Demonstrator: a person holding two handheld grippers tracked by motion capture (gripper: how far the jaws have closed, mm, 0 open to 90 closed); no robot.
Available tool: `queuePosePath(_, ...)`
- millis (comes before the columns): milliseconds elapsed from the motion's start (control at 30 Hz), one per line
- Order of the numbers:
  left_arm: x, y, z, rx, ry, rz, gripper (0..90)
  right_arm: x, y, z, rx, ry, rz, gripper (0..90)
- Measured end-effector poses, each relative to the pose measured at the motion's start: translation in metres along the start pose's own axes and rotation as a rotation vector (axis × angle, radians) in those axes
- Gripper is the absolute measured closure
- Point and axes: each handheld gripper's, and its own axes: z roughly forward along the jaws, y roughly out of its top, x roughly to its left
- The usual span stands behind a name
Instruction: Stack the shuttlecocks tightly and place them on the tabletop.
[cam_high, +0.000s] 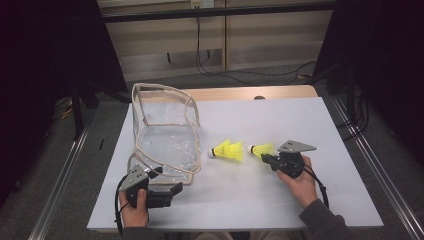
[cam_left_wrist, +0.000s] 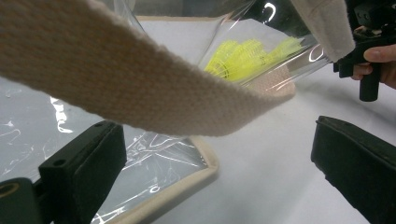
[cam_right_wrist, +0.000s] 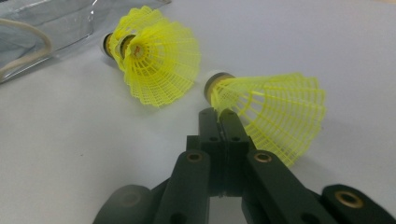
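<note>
R gripper (cam_right_wrist: 219, 114) is pinching the nearer yellow mesh shuttlecock's (cam_right_wrist: 275, 112) skirt edge, jaws together; L gripper (cam_left_wrist: 215, 158) is sitting w/ jaws apart by the clear plastic bag (cam_high: 165, 132) w/ woven strap.

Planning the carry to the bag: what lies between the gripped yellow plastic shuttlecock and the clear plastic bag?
Two nested yellow shuttlecocks lie between the gripped shuttlecock and the clear bag, as the high view shows.

White table (cam_high: 310, 120), grey floor (cam_high: 95, 145), pale wall panels (cam_high: 270, 35), black cables (cam_high: 210, 65) behind
</note>
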Motion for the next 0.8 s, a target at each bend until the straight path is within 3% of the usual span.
queuePosePath(800, 0.000, 0.000, 0.001, 0.002, -0.004, 0.001, 3.4, 0.012, 0.010, -0.004, -0.043, 0.102, -0.062, 90.0)
